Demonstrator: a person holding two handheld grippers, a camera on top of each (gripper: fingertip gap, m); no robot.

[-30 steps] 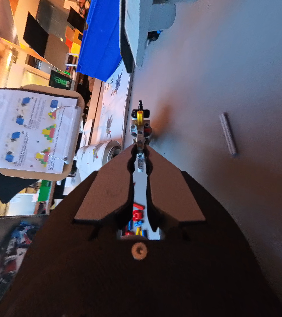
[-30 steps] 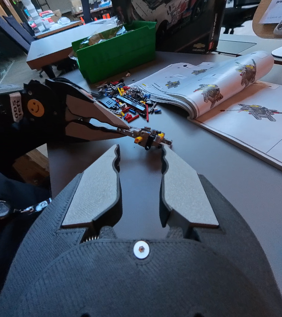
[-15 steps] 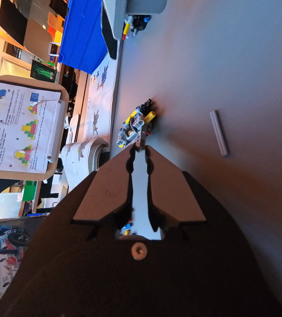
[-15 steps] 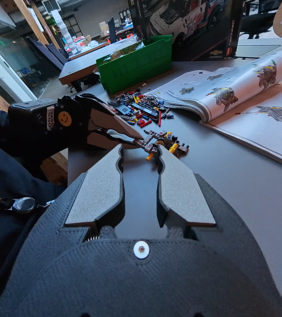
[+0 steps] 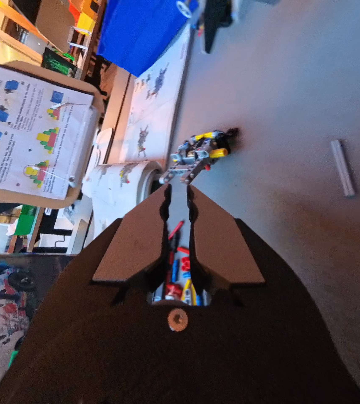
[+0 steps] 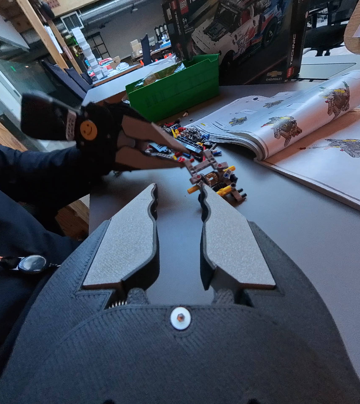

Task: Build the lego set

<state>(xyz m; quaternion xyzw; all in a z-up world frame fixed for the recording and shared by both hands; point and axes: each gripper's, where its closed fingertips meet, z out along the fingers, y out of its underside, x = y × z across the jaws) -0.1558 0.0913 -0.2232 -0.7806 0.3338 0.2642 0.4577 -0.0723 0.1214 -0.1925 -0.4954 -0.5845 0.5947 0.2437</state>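
A small assembly of grey beams, yellow axles and black pins (image 5: 198,153) lies on the dark grey table (image 5: 284,98). My left gripper (image 5: 178,187) is slightly open just short of the assembly's two grey beam ends, and only bare table shows between its fingertips. The right wrist view shows the same: the left gripper (image 6: 185,159) points at the assembly (image 6: 214,177) with its tips at the grey frame and nothing between them. My right gripper (image 6: 179,189) is open and empty, and its right fingertip (image 6: 205,192) is right beside a yellow axle of the assembly.
A pile of loose small parts (image 6: 187,135) lies behind the assembly, in front of a green bin (image 6: 174,91) and a dark box (image 6: 240,32). An open instruction booklet (image 6: 284,122) lies to the right. A grey rod (image 5: 342,168) lies alone on the table. A clipboard with a sheet (image 5: 28,131) stands beside the table. The left gripper's tips are roughly 10 centimeters from the right gripper's. My right gripper's tips are some 10 centimeters from the grey rod (image 5: 342,168).
My left gripper held a grey beam of the assembly a second ago; its jaws have opened a little and the assembly now lies free just past the tips. My right gripper narrowed and came closer.
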